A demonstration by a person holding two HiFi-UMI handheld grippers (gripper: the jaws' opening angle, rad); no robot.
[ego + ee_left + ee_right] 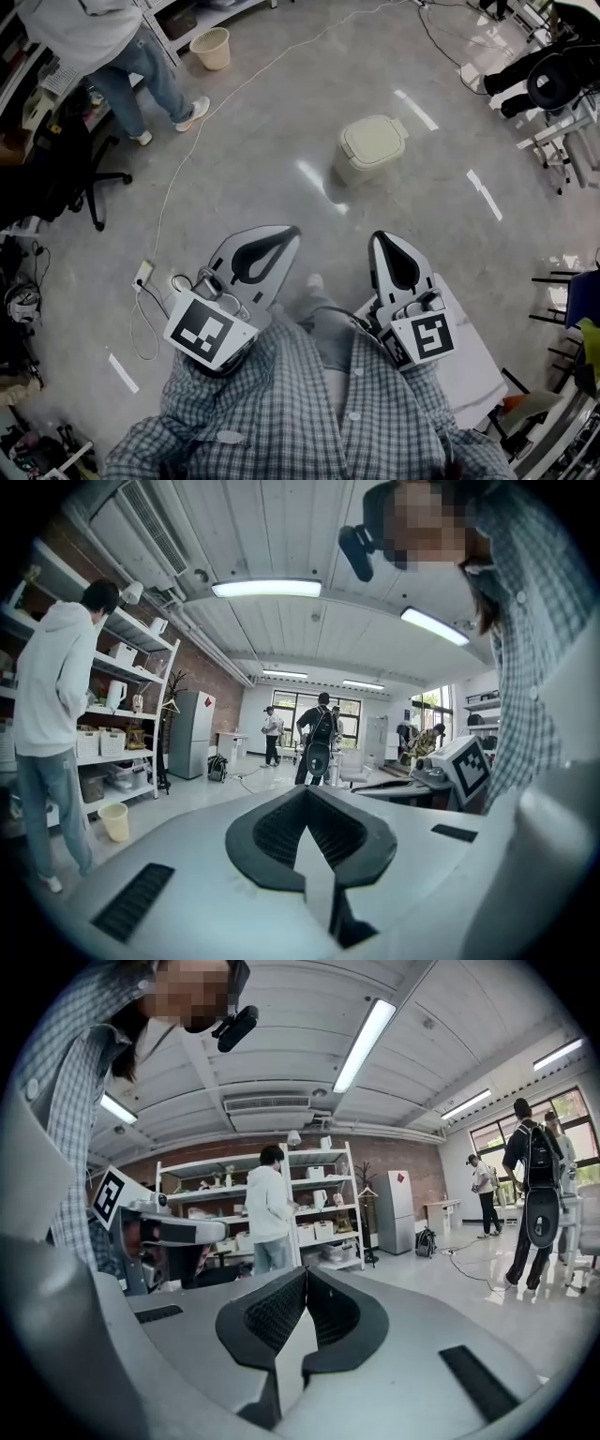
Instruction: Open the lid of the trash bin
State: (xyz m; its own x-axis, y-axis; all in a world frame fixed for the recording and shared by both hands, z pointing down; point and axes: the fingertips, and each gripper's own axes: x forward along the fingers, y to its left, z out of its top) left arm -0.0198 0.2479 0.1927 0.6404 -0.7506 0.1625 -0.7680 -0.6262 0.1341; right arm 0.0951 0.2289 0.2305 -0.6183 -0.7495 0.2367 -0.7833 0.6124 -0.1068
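A pale green trash bin (370, 148) stands on the grey floor ahead of me, its lid down. My left gripper (292, 230) is held near my lap at the lower left, tips touching, shut on nothing. My right gripper (378, 236) sits beside it at the lower right, also shut and empty. Both are well short of the bin. In the left gripper view the left gripper (306, 788) points out across the room with its tips together. The right gripper (305, 1270) in its own view points toward shelving, tips together; the bin shows in neither gripper view.
A person in a white hoodie (103, 42) stands at the far left by shelving, near a beige bucket (211, 48). A white cable (169, 187) runs across the floor to a power strip (142, 275). An office chair (80, 178) sits left; chairs and racks (553, 103) line the right.
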